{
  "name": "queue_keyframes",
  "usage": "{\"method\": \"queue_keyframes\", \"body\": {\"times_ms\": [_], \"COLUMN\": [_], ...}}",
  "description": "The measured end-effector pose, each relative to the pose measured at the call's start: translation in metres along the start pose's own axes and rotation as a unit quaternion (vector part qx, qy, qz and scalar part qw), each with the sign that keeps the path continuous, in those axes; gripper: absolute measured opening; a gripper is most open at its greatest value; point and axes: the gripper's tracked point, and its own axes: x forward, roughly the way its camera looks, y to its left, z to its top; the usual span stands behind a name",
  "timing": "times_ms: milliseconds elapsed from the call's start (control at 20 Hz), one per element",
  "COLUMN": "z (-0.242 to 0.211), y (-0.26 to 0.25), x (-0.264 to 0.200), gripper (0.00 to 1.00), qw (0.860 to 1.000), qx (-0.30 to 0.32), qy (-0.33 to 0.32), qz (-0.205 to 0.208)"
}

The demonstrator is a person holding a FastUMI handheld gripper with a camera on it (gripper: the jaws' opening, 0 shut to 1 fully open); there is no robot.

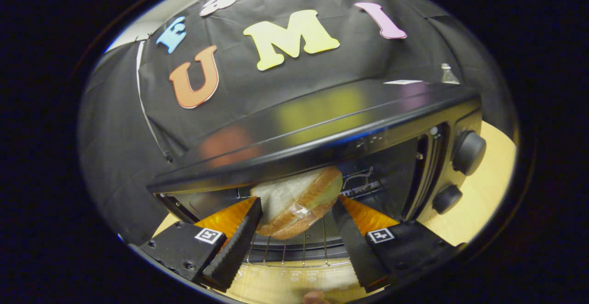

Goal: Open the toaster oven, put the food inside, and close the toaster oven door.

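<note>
Black cloth wall behind, light wood counter [487,189] underneath. Toaster oven [322,124] sits on it, cavity open, wire rack [299,249] showing at the mouth. Two knobs [468,152] on the oven's control panel, beside the cavity. Tongs [298,219] closed on a plastic-wrapped sandwich [297,200], both fingers pressing its sides; sandwich held at the oven mouth, above the rack, just under the oven's top edge. Small clear bottle [448,74] behind the oven's top.
</note>
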Motion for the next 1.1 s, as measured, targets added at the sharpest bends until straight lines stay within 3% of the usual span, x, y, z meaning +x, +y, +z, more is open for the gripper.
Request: {"method": "queue_keyframes", "body": {"times_ms": [200, 400, 750, 1100], "z": [-0.010, -0.008, -0.001, -0.004], "y": [-0.010, -0.001, 0.007, 0.009], "x": [-0.001, -0.002, -0.001, -0.010], "gripper": [1.00, 1.00, 1.00, 1.00], "qw": [0.998, 0.994, 0.990, 0.970], "qx": [-0.047, -0.098, -0.134, -0.238], "qy": [0.030, 0.037, 0.009, 0.007], "qz": [-0.029, -0.007, 0.031, 0.048]}}
